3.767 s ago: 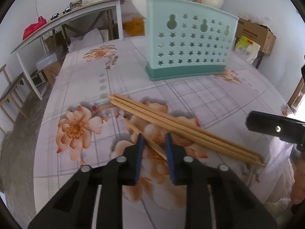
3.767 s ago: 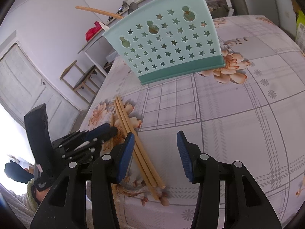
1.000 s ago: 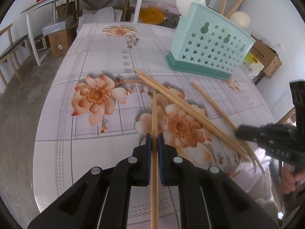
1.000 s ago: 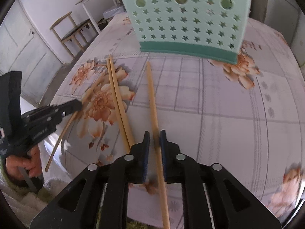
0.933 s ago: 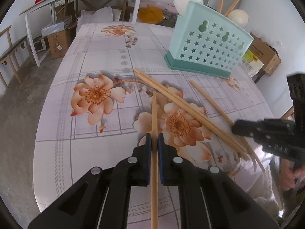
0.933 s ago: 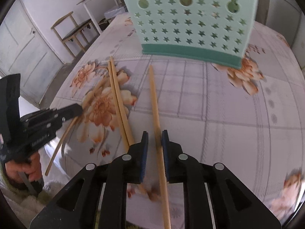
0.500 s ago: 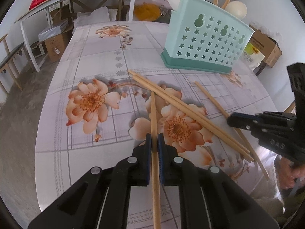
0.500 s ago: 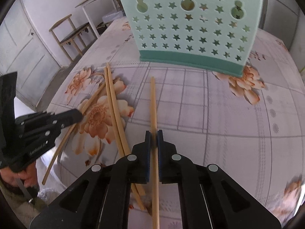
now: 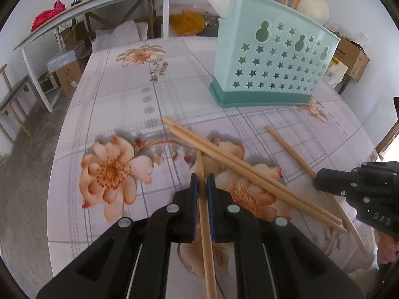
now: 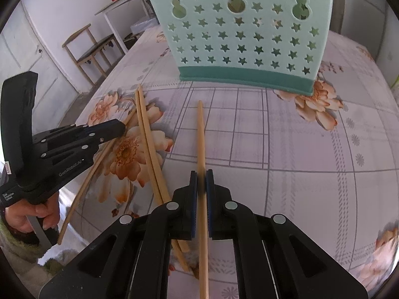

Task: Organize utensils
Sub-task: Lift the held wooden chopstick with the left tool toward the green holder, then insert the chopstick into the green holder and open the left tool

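My left gripper (image 9: 202, 178) is shut on a wooden chopstick (image 9: 206, 239) that runs forward between its pads. My right gripper (image 10: 201, 174) is shut on another chopstick (image 10: 200, 129), whose far tip points toward the mint-green star-holed utensil holder (image 10: 240, 32). That holder (image 9: 270, 64) stands upright on the flowered tablecloth, with chopsticks and white spoons sticking out of its top. A pair of chopsticks (image 9: 249, 174) lies diagonally on the cloth between the grippers. In the left wrist view the right gripper (image 9: 318, 181) appears at the right edge; in the right wrist view the left gripper (image 10: 121, 125) shows at the left.
The table (image 9: 119, 94) carries a flower-print cloth and drops off at the near edge. A white side table (image 9: 94, 7) with a red bag, cardboard boxes (image 9: 351, 54) and a wooden chair (image 10: 92, 47) stand around it. A person's hand (image 10: 37, 214) holds the left gripper's handle.
The right jaws closed fully onto their chopstick and straightened it toward the holder. The left gripper has moved across the table with its chopstick, and the holder looms larger in both views.
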Tool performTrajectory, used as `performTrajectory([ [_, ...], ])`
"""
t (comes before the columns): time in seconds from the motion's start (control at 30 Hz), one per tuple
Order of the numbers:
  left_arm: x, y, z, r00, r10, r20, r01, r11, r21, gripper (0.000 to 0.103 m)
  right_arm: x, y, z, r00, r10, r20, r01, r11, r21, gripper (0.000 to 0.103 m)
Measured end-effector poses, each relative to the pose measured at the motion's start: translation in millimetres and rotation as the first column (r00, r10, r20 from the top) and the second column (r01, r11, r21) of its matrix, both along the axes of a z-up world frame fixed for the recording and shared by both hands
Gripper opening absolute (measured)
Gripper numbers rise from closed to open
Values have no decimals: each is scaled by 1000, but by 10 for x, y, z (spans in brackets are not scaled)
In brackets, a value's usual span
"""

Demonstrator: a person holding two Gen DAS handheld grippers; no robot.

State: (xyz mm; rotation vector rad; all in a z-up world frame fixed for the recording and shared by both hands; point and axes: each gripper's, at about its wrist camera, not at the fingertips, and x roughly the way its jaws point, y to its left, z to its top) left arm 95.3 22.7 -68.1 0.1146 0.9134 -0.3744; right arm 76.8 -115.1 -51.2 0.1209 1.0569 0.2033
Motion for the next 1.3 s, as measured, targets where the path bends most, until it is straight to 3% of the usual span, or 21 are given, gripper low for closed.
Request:
performTrajectory([
  [0.17,-13,-13,1,1000,-3,23,3,1000,12,6,-54,99,-12,998,-18,55,22,997,-71,5],
  [0.33,-58,57,44,1000,6,16,-6,1000,-9,6,-56,55,-28,997,-45,62,47,998,-42,5],
  [0.83,-325,534,745,992,55,112,-25,967,-255,6,-100,-4,1,997,-60,56,60,998,-1,5],
  [1.3,-368,543,1239,975,32,221,58,919,-391,6,-168,-227,126,989,-119,85,116,992,42,5],
])
